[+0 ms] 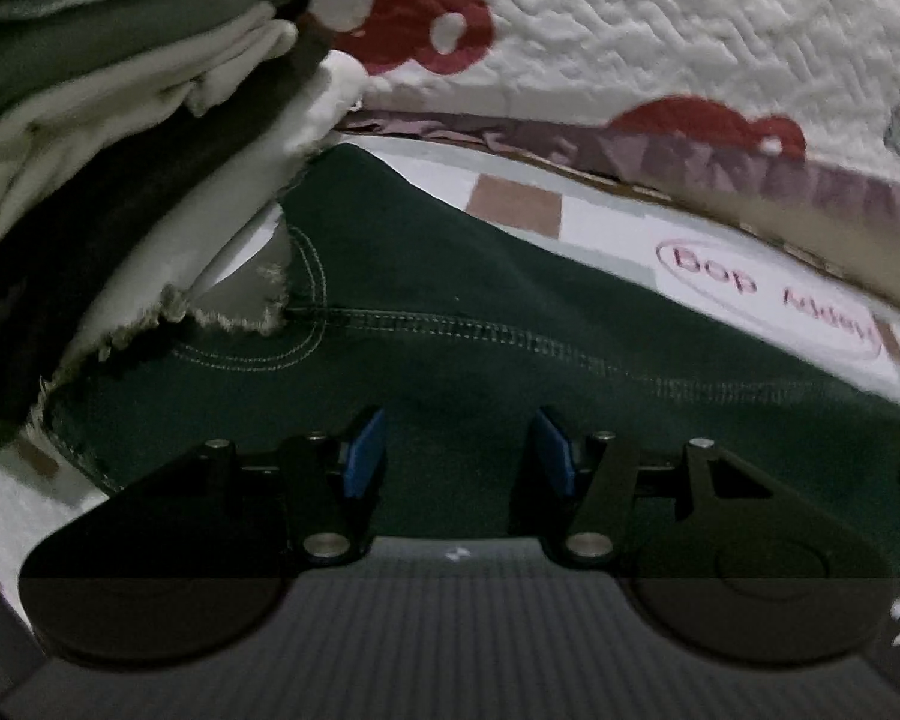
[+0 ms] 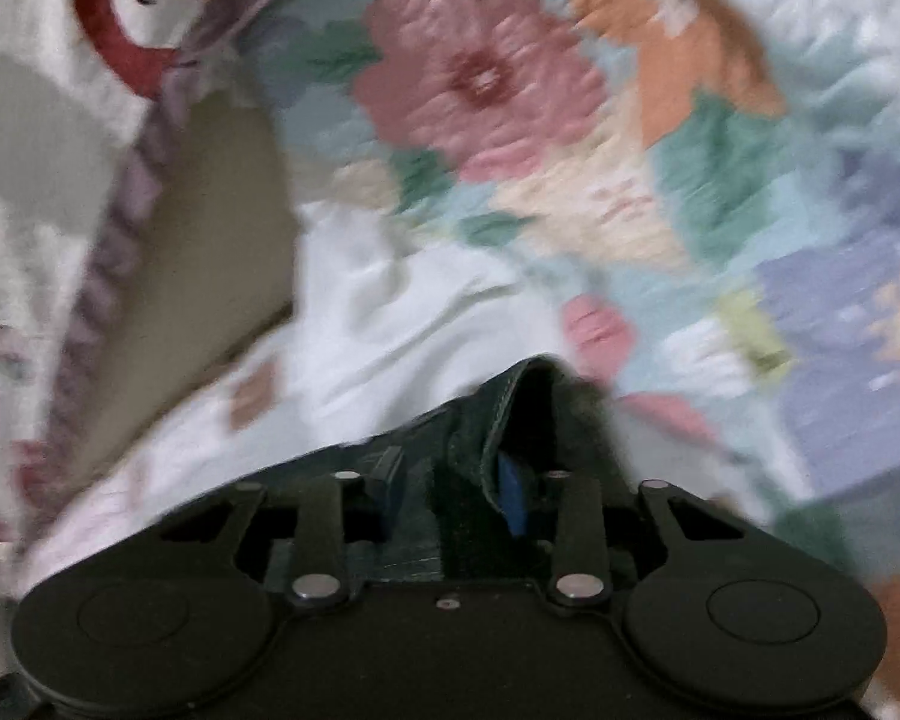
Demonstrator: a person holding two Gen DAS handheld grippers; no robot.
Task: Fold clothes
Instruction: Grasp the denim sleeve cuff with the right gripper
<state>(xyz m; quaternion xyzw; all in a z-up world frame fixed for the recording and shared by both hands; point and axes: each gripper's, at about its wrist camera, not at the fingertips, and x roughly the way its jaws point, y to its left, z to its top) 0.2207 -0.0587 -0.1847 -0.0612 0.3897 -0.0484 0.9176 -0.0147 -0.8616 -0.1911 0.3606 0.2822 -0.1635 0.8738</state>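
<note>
Two grippers, left gripper [image 1: 457,450] jaws wide over dark green garment [image 1: 450,324], right gripper [image 2: 450,489] jaws clamping its bunched edge

A bed carried everything, spread with a white sheet [image 1: 600,228] printed with brown squares and a pink oval label. Dark green jeans [image 1: 450,312] lay flat on the sheet at centre, with a stack of folded clothes [image 1: 120,138] at ten o'clock overlapping them. A white quilt with red bears [image 1: 660,30] lay at twelve o'clock, and in the right wrist view a floral quilt [image 2: 570,120] lay toward one o'clock.
</note>
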